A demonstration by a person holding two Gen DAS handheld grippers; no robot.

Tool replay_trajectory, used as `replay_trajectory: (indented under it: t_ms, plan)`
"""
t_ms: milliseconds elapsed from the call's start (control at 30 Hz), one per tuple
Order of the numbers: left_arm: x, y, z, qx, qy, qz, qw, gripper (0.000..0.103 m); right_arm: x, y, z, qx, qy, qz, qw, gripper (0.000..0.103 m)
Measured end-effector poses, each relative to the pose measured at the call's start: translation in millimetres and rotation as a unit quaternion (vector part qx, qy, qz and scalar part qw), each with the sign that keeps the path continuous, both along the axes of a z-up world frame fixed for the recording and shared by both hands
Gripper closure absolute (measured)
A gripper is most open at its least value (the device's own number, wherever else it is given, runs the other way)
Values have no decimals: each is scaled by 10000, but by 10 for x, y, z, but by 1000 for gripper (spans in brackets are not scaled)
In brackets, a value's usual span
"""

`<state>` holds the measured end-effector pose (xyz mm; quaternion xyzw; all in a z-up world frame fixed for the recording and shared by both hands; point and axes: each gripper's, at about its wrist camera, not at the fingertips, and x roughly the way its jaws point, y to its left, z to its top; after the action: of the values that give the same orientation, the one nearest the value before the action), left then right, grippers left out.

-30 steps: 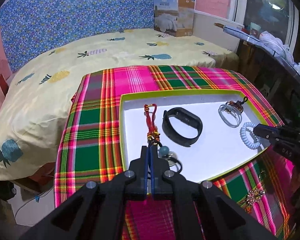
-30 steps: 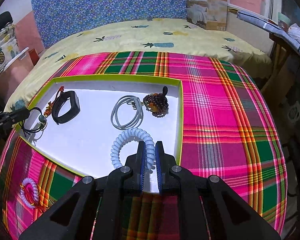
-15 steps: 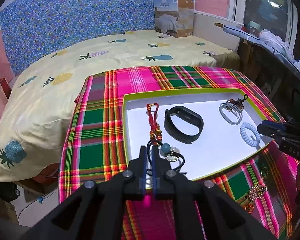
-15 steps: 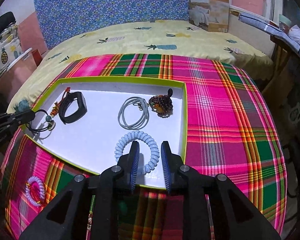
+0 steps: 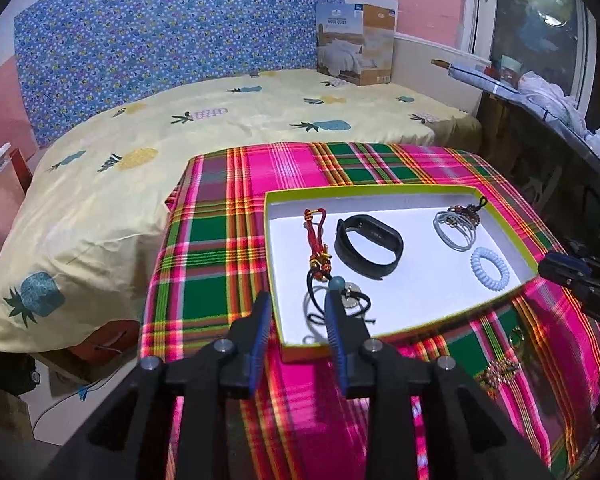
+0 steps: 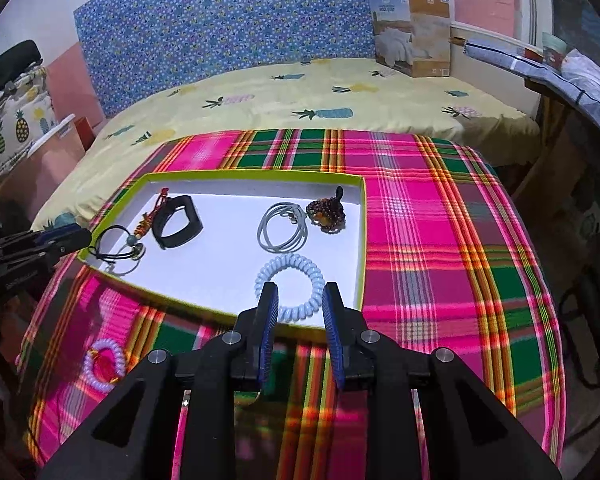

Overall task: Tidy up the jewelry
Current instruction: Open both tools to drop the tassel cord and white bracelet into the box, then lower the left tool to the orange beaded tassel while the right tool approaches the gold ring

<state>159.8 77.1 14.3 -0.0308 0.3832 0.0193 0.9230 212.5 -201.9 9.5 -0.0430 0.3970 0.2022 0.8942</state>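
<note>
With both drops looking done, I read this as the release/retreat step. L gripper (image 5: pixel 296 316) has just been opening: jaws part-open, nothing pinched, tips over the near-left corner of the tray (image 5: pixel 364 191); the black cord pendant (image 5: pixel 340 300) lies on the tray floor just past the tips, free of the pads. R gripper (image 6: pixel 300 304) also just opened; jaws part-open, empty, and the white coil band (image 6: pixel 290 286) lies flat in the tray's near-right part, seen between the tips but not pressed.

Count, in tray: 1 red knot charm (image 5: pixel 318 240), 1 black wristband (image 5: pixel 368 246), 1 grey cord loop (image 6: pixel 282 226), 1 dark bead bracelet (image 6: pixel 326 214), 1 coil band, 1 cord pendant = 6 pcs.

Off tray, on the plaid cloth over the tabletop: 1 pale coil band w/ red inside (image 6: pixel 104 364) near-left in R view; 1 beaded pc (image 5: pixel 498 372) and 1 small ring-like pc (image 5: pixel 516 334) in L view, both blurred, can't ID. So approx 3 left to move.

Next, my call: lift clear of the tray wall, swing toward a loose pc near the front edge, open wider, come down over it. Thin pcs on cloth = risk of pinching fabric.
</note>
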Motion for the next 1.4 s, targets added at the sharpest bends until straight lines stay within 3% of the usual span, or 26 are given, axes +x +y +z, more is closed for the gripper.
replay_trajectory:
  t_ms: [733,1400]
  plan:
    - [-1091,-340,6,-276,-134,-223,9993,74,-1099,-208,44,290,-40,-9,9996,80]
    - [-993,-505,-143,-378,44,-431,9983,74,-1056,-139,-114,342,150,121,9992,80]
